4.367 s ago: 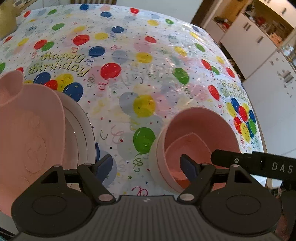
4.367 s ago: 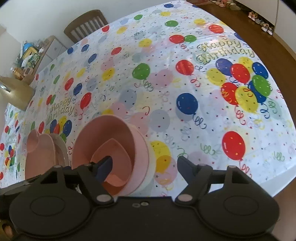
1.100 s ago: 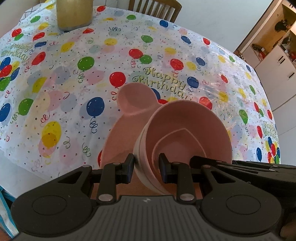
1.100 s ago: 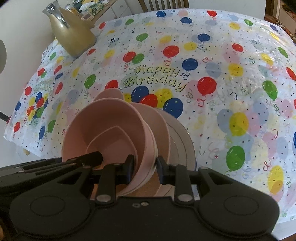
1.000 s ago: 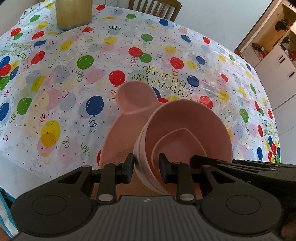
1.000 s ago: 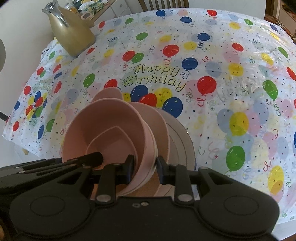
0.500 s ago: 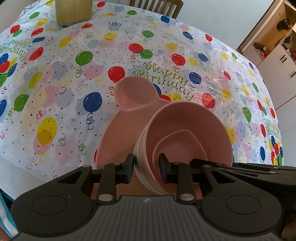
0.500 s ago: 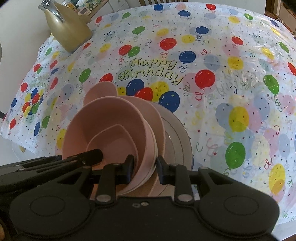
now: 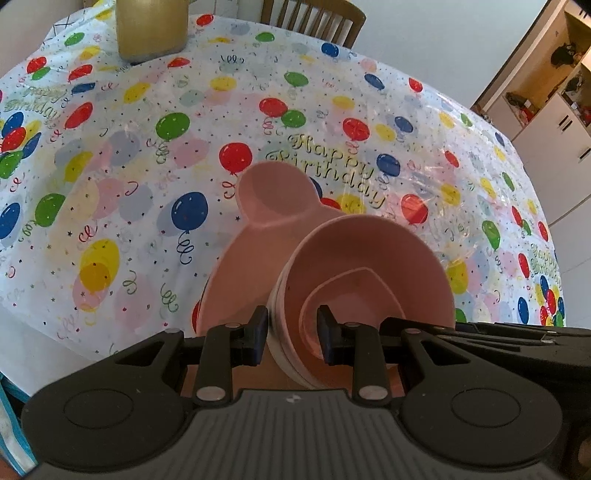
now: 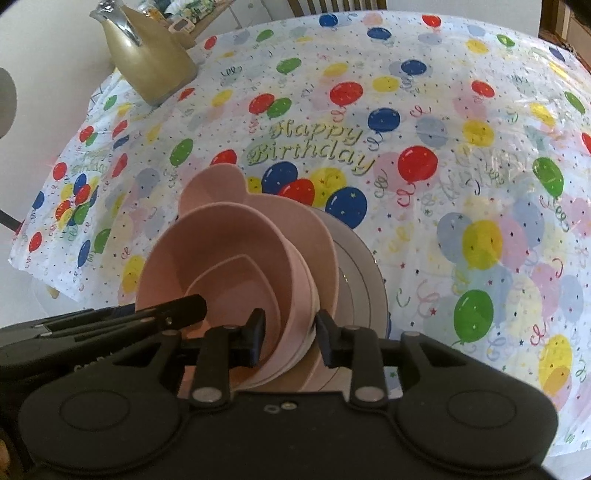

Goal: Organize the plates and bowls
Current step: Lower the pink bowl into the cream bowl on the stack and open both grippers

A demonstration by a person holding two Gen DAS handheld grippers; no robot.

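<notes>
A pink bowl [image 9: 373, 258] with a heart-shaped bottom is nested in a paler bowl; it also shows in the right wrist view [image 10: 221, 258]. My left gripper [image 9: 291, 328] is shut on its left rim. My right gripper [image 10: 290, 332] is shut on its right rim. The bowl stack hangs just over a pink bear-eared plate [image 9: 273, 195], seen in the right wrist view too [image 10: 218, 184]. That plate lies on a white plate [image 10: 364, 273]. The bowls' undersides are hidden.
The table wears a balloon "Happy Birthday" cloth [image 9: 147, 177]. A gold jug [image 10: 147, 59] stands at the far left corner, also in the left wrist view [image 9: 151, 29]. A wooden chair [image 9: 314, 18] stands behind the table. White cabinets [image 9: 554, 110] are at the right.
Both grippers closed on the bowl stack and carried it left from the bare cloth to over the pink plate. In the last second the stack sank slightly lower over the plate.
</notes>
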